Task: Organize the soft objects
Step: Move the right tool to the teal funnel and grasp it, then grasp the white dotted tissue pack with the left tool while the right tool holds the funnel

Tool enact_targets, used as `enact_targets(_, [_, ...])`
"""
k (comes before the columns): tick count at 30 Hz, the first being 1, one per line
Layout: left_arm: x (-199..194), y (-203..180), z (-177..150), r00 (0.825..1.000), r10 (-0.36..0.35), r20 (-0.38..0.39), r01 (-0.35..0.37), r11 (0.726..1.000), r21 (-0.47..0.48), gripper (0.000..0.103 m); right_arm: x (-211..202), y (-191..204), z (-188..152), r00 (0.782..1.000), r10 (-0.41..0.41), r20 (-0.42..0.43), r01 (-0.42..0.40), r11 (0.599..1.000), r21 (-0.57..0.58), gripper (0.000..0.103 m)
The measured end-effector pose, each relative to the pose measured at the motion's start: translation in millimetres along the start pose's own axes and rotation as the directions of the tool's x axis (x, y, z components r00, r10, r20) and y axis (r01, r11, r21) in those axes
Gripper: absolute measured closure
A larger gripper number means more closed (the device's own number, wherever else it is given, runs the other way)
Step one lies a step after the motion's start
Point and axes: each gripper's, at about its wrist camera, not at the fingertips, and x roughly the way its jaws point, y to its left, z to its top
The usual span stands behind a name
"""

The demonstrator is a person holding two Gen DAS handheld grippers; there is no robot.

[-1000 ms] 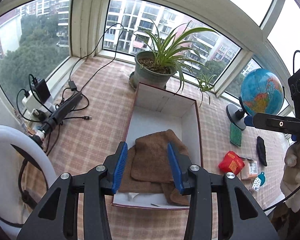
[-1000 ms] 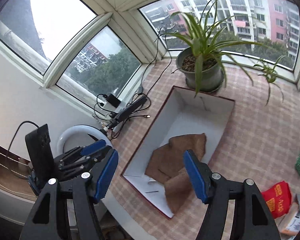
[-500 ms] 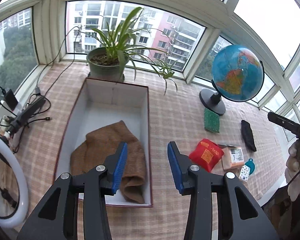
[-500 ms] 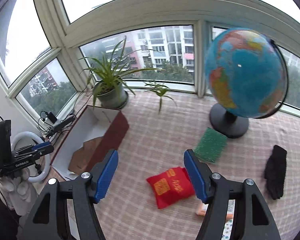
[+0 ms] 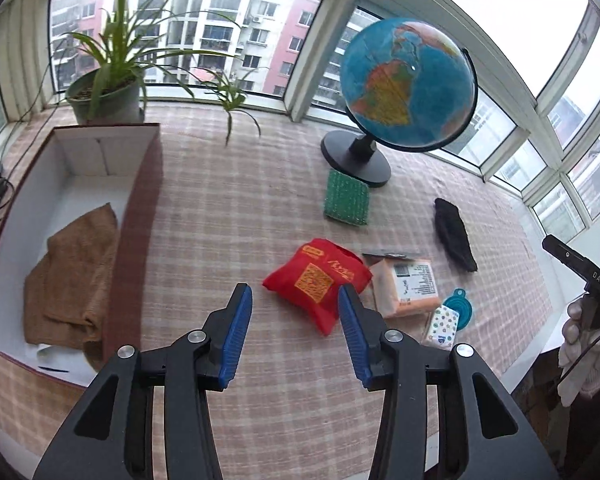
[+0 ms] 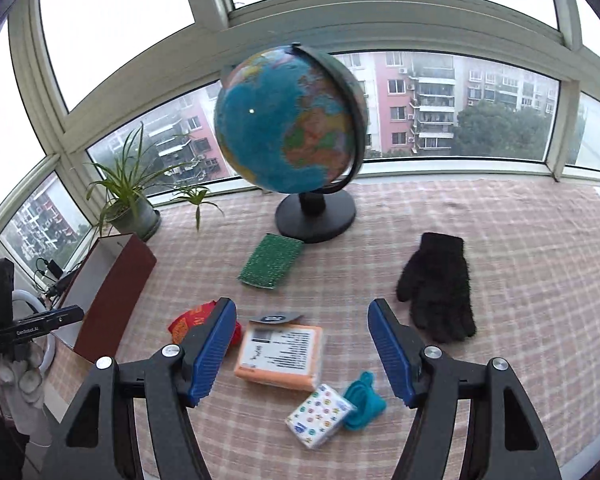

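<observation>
At far left the maroon-sided white cardboard box [image 5: 100,160] already holds a folded brown towel [image 5: 74,276]. Just right of it, the left gripper [image 5: 295,322] tilts down over the checked tablecloth [image 5: 240,208], jaws apart and empty, having just opened a little, the red fabric pouch [image 5: 318,278] lying ahead. Closing here could, I judge, pinch cloth along with it. Further right, the right gripper [image 6: 302,342] slopes downward, fingers wide and empty, above the orange wrapped pack [image 6: 280,354]; the black knitted glove [image 6: 436,284] lies rightmost.
</observation>
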Motion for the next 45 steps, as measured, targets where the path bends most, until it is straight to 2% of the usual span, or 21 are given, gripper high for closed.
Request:
enact_targets(6, [26.1, -40.4, 2.3, 0.999, -0.036, -0.020, 0.037, 0.998, 0.042, 0.060, -1.8, -42.9, -26.6, 0.999, -0.046, -0.029, 0.046, 0.999, 0.022, 0.032])
enact_targets(11, [47.1, -67.6, -3.7, 0.997, -0.052, -0.059, 0.056, 0.995, 0.078, 0.060, 12.9, -66.6, -52.5, 0.995, -0.043, -0.092, 0.048, 0.998, 0.051, 0.032])
enact_targets(15, [66.7, -95.8, -19.9, 0.987, -0.102, -0.121, 0.117, 0.985, 0.128, 0.060, 35.7, -75.6, -68.3, 0.985, -0.031, -0.167, 0.041, 0.998, 0.057, 0.032])
enact_targets(17, [77.0, -111.7, -30.3, 0.979, -0.134, -0.156, 0.159, 0.975, 0.155, 0.057, 48.5, -76.2, -75.3, 0.979, -0.012, -0.205, 0.025, 0.998, 0.059, 0.032])
enact_targets(19, [87.3, -127.6, -42.3, 0.965, -0.175, -0.196, 0.210, 0.961, 0.178, 0.044, 61.8, -74.0, -81.7, 0.970, 0.002, -0.242, 0.011, 0.999, 0.053, 0.035])
enact_targets(23, [107.3, -157.4, -63.6, 0.929, -0.247, -0.274, 0.308, 0.929, 0.206, 0.041, 88.8, -70.9, -92.6, 0.950, 0.010, -0.313, 0.000, 1.000, 0.030, 0.044])
enact_targets(25, [117.8, -172.7, -73.8, 0.916, -0.256, -0.310, 0.337, 0.909, 0.246, 0.037, 101.1, -72.8, -95.0, 0.940, 0.027, -0.341, -0.014, 0.999, 0.040, 0.052])
enact_targets(29, [137.7, -196.6, -87.0, 0.896, -0.256, -0.364, 0.369, 0.884, 0.286, 0.037, 120.6, -78.2, -97.5, 0.924, 0.063, -0.377, -0.036, 0.996, 0.079, 0.054])
enact_targets(30, [142.0, -201.2, -88.8, 0.895, -0.249, -0.371, 0.368, 0.881, 0.296, 0.037, 124.3, -78.1, -98.3, 0.921, 0.061, -0.386, -0.034, 0.997, 0.075, 0.056])
enact_targets(33, [152.3, -208.7, -91.6, 0.897, -0.226, -0.380, 0.357, 0.877, 0.321, 0.037, 133.5, -76.5, -102.3, 0.909, 0.048, -0.415, -0.029, 0.998, 0.051, 0.073])
enact_targets(37, [162.1, -210.9, -89.2, 0.905, -0.203, -0.374, 0.335, 0.881, 0.333, 0.037, 142.0, -79.8, -106.0, 0.903, 0.045, -0.427, -0.024, 0.998, 0.054, 0.074])
enact_targets(40, [168.0, -209.5, -86.5, 0.906, -0.196, -0.375, 0.326, 0.888, 0.324, 0.037, 146.7, -82.7, -106.7, 0.901, 0.055, -0.430, -0.032, 0.998, 0.060, 0.080])
enact_targets(45, [174.5, -210.0, -85.1, 0.907, -0.186, -0.377, 0.317, 0.891, 0.324, 0.037, 148.3, -83.1, -106.0, 0.904, 0.061, -0.424, -0.046, 0.998, 0.047, 0.084])
